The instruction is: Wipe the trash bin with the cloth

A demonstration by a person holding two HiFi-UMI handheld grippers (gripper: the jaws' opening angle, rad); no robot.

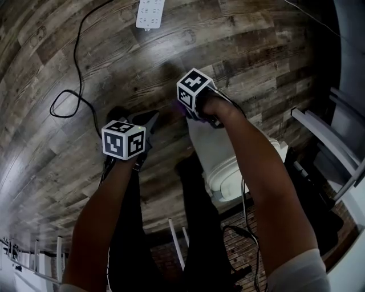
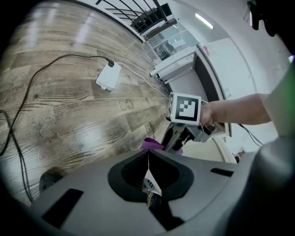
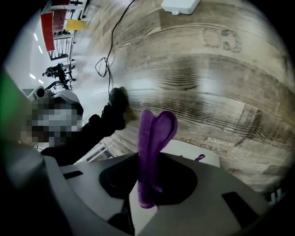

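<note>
1. right gripper [image 1: 187, 109] pinches the purple cloth [image 3: 154, 133] just over the white trash bin [image 1: 228, 165], right of the person's legs.
2. left gripper [image 2: 148, 161], fingers pressed together, empty, left of the bin.
3. likely best: lay the cloth flat on the lid, then sweep firmly.

**Wood-plank floor [image 1: 45, 142], seen from above.** A white power strip [image 1: 150, 12] lay well ahead of both grippers. A black cable [image 1: 77, 63] plugged into it curved back and formed a loop to the left of the left gripper [image 1: 149, 118]. A white trash bin [image 1: 231, 171] stood on the planks directly below the right gripper [image 1: 191, 111]. A dark shoe [image 1: 117, 114] rested just beside the left gripper.
</note>
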